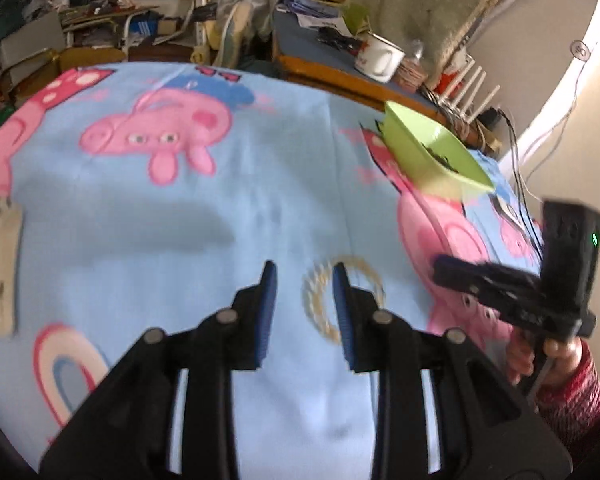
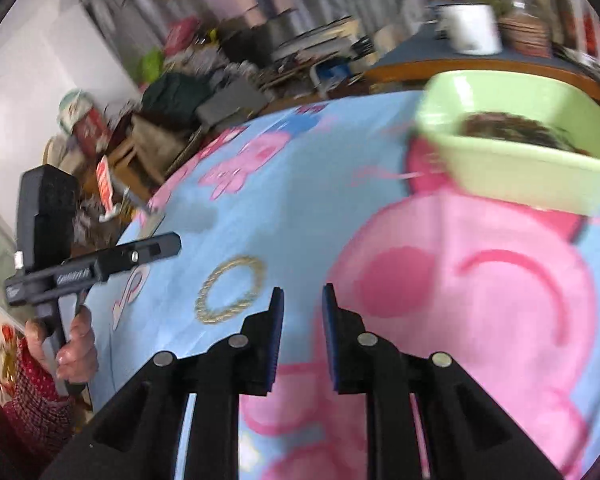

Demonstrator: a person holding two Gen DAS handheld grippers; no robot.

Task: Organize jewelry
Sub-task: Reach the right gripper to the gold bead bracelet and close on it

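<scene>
A gold rope bracelet (image 1: 310, 300) lies flat on a pale blue cartoon-pig cloth (image 1: 220, 208) that covers the worktop. It sits on a bare blue patch toward the near side, about midway between the left and right edges. The left gripper (image 1: 304, 270) hangs over it with its blue pads apart and nothing clasped between them. In its own view the right-hand finger (image 1: 342, 304) crosses the ring. From the right wrist camera the bracelet is seen resting on the cloth, clear of that gripper's tip.

The right gripper (image 2: 302, 292) points down at a large pink pig print just right of the bracelet. Its pads show a narrow gap, and it too carries nothing. Each tool is held in a person's hand (image 1: 556, 356) below a red patterned sleeve (image 1: 576, 392).

A light green dish (image 1: 428, 148) stands tilted at the far right edge of the cloth, well apart from the bracelet. Some dark items lie inside it, too blurred to name. Beyond that edge, a white enamel mug (image 1: 380, 60) stands on a cluttered desk (image 1: 300, 44). Both views are smeared by motion.
</scene>
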